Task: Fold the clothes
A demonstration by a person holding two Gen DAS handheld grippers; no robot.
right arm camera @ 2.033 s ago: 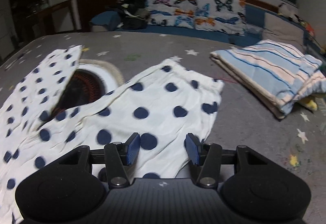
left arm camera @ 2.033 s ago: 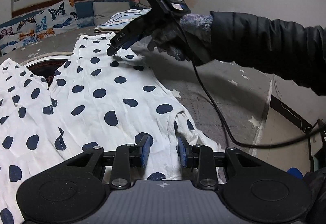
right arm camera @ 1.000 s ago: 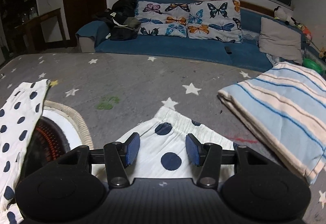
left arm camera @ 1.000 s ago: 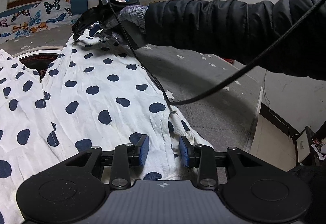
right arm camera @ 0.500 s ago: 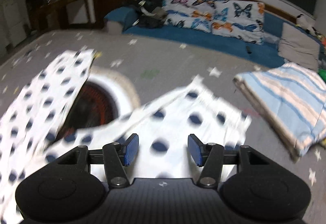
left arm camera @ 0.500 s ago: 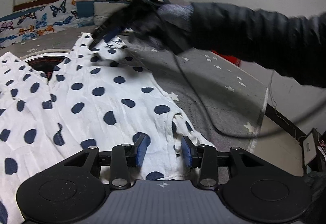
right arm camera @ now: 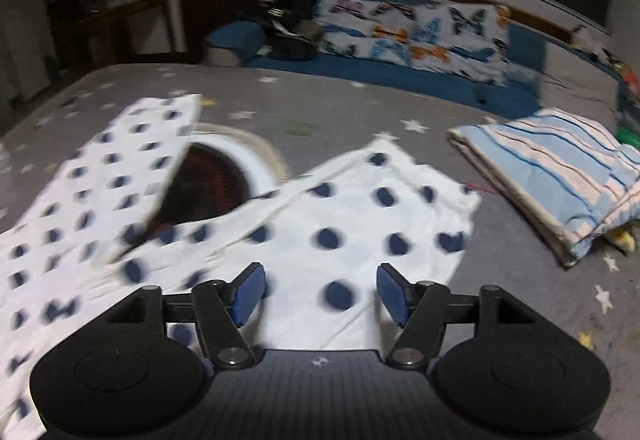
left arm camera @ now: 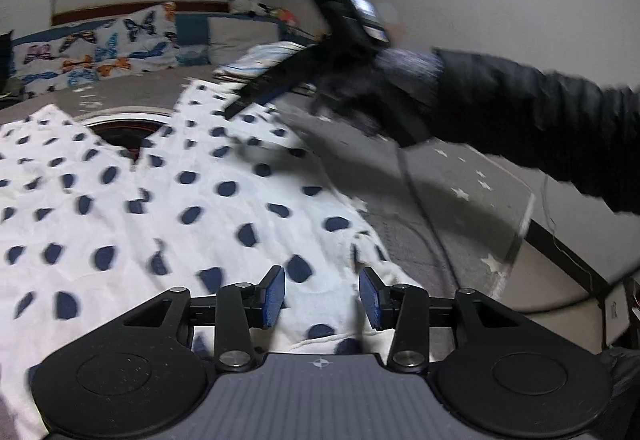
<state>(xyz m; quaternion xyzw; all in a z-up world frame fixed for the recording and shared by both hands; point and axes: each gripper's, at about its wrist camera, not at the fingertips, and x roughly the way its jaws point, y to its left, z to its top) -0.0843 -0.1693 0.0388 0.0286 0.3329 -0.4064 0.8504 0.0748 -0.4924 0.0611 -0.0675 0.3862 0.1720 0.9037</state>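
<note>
Since the frame a second earlier, the right tongs (right arm camera: 320,290) had backed away from the far hem of the polka-dot garment (right arm camera: 340,224); that hem had sat just beyond the blue pads and now lay well ahead of them. Both pads stood wide apart with nothing between them, above the spotted cloth. From the left wrist view, the right tongs (left arm camera: 256,90) hung over the far end of the same garment, blurred by motion. The left tongs (left arm camera: 322,298) had barely shifted: pads apart, empty, over the near hem (left arm camera: 332,324).

The garment lay spread on the star-printed bed cover (right arm camera: 360,108), two panels diverging to leave a round white-rimmed object (right arm camera: 224,176) exposed between them. A folded striped blanket (right arm camera: 560,180) rested toward the right edge of the bed, clear of the garment.

Judgement: with neither tongs gripping cloth, no fold was in progress. The garment remained open and flat; a hem or corner would have to be gripped before a panel could be turned over.
</note>
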